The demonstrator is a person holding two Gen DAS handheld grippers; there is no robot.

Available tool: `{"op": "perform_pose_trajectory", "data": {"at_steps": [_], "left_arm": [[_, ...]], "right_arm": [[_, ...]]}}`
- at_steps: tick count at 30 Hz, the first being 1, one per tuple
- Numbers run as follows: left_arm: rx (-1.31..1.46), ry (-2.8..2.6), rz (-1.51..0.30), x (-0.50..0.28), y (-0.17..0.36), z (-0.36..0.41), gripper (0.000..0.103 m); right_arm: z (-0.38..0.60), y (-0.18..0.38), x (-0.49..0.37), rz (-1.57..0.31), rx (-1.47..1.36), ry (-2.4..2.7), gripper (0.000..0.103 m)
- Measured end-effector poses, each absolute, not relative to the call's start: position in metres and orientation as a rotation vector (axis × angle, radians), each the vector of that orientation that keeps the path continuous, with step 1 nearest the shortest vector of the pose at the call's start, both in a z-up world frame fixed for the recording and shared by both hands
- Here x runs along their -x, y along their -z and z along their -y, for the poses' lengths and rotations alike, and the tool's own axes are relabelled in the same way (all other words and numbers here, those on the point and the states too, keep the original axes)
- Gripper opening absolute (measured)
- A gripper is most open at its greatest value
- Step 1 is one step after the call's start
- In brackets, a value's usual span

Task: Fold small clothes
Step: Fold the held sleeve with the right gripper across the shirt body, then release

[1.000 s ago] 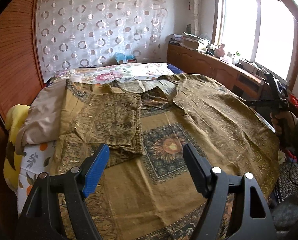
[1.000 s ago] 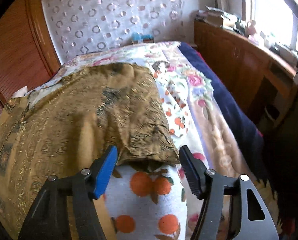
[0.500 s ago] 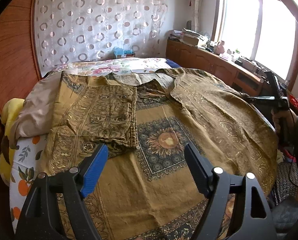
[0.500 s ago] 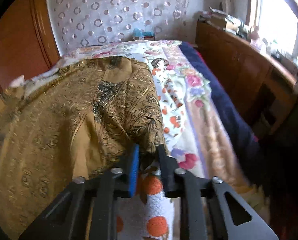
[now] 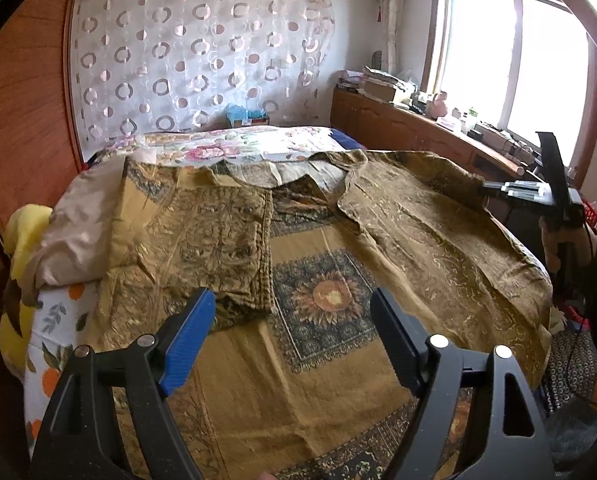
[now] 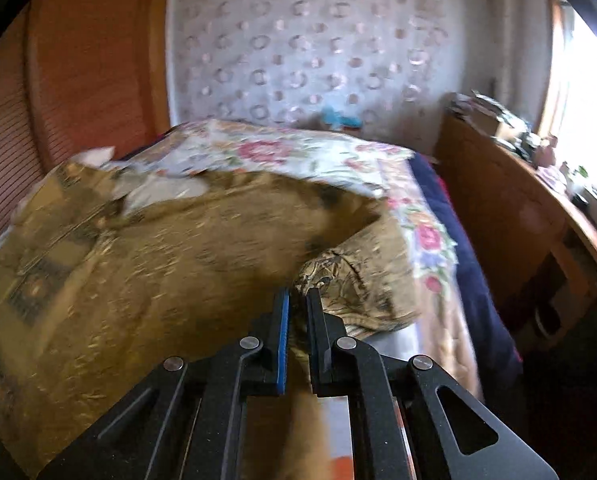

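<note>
A golden-brown patterned garment (image 5: 338,360) lies spread across the bed, its left sleeve (image 5: 218,248) folded in over the body. My left gripper (image 5: 292,300) hovers open over the garment's lower middle with nothing between its fingers. At the right side of the bed my right gripper (image 5: 486,190) pinches the garment's right edge and holds it lifted. In the right wrist view the right gripper (image 6: 298,296) is closing tight, its pads pressing on a bunched fold of the garment (image 6: 158,272), which is blurred by motion.
A beige pillow (image 5: 82,232) and a yellow cushion (image 5: 22,232) sit at the bed's left edge. A floral bedspread (image 5: 238,146) covers the far end. A cluttered wooden cabinet (image 5: 410,128) runs under the window. A person's hand (image 5: 554,240) holds the right gripper.
The right gripper went from open around the garment's edge to shut on it, then lifted and carried the cloth inward. The left gripper stayed where it was, open.
</note>
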State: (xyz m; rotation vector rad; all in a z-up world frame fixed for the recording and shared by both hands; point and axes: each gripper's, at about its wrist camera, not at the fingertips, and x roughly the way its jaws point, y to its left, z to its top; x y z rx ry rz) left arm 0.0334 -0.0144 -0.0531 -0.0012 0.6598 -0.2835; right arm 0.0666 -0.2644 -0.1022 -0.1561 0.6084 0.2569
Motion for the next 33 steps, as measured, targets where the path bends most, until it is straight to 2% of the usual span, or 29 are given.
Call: {"op": "perform_pose_trajectory", "data": {"at_steps": [7, 26, 27, 29, 33], "left_arm": [[-0.021, 0.282, -0.621, -0.043, 0.034, 0.017, 0.081], [-0.018, 0.311, -0.592, -0.048, 0.024, 0.035, 0.081], [-0.019, 0.311, -0.592, -0.047, 0.024, 0.036, 0.081], [-0.018, 0.312, -0.592, -0.047, 0.025, 0.036, 0.081], [-0.014, 0.318, -0.598, -0.046, 0.029, 0.039, 0.081]], "right_arm": [[0.26, 0.124, -0.068, -0.662, 0.142, -0.284, 0.008], [0.253, 0.121, -0.076, -0.705, 0.147, -0.292, 0.008], [0.253, 0.118, -0.073, -0.694, 0.14, -0.292, 0.01], [0.256, 0.112, -0.066, -0.672, 0.138, -0.275, 0.03], [0.266, 0.096, -0.05, -0.613, 0.128, -0.252, 0.039]]}}
